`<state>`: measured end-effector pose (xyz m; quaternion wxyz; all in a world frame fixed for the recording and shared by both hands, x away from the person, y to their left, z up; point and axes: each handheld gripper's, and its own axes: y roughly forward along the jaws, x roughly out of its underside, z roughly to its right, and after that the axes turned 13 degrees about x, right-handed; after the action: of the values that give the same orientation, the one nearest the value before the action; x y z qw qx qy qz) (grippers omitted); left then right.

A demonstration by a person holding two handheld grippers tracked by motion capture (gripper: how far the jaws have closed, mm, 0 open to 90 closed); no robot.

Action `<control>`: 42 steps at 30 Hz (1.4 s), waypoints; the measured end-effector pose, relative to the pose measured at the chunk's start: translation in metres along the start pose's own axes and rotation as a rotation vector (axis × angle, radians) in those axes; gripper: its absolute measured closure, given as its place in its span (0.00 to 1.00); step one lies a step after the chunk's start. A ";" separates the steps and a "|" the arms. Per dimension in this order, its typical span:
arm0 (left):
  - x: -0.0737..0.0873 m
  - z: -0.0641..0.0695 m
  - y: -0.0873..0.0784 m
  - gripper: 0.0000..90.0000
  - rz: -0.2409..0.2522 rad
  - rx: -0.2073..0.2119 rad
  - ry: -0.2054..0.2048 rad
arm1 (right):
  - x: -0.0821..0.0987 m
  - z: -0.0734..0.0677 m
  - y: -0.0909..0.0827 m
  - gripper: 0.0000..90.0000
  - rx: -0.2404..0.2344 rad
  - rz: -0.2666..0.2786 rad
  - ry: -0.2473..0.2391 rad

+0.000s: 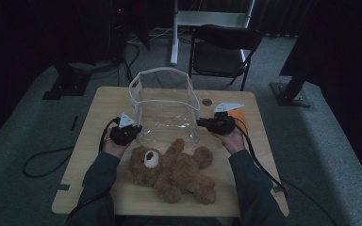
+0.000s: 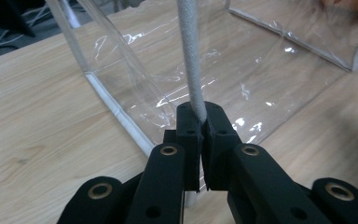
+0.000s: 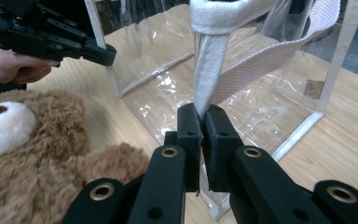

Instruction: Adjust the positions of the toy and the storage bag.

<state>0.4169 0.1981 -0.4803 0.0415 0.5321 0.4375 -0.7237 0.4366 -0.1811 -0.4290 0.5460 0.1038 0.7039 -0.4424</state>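
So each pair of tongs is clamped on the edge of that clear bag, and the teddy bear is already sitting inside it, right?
Not quite. The teddy bear is not in the clear bag; the high view shows it lying on the table in front of the bag, outside it. The rest holds: the left tongs and the right tongs are each clamped on the bag's white trim.

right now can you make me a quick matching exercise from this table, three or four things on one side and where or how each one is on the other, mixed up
Things:
1. teddy bear
2. clear bag
3. left gripper
4. orange object

States:
a. shut on a white strap of the bag
b. lying at the table's near edge
c. beside the right gripper
d. open mouth facing the bear

Pairs: 1-b, 2-d, 3-a, 4-c
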 end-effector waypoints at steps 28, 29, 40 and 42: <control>0.003 0.038 -0.008 0.97 0.005 0.128 0.097 | 0.038 0.000 -0.056 0.95 0.008 0.032 -0.002; 0.003 0.040 -0.008 0.97 0.003 0.138 0.100 | 0.039 0.000 -0.057 0.95 0.008 0.032 -0.003; 0.002 0.054 -0.010 0.97 -0.014 0.180 0.140 | 0.051 -0.003 -0.076 0.95 0.020 0.038 -0.004; 0.002 0.056 -0.011 0.97 -0.015 0.184 0.143 | 0.052 -0.003 -0.078 0.95 0.020 0.037 -0.005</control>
<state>0.3697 0.1678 -0.4728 -0.0443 0.5804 0.3752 -0.7213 0.3654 -0.2419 -0.4339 0.5547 0.1212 0.6960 -0.4395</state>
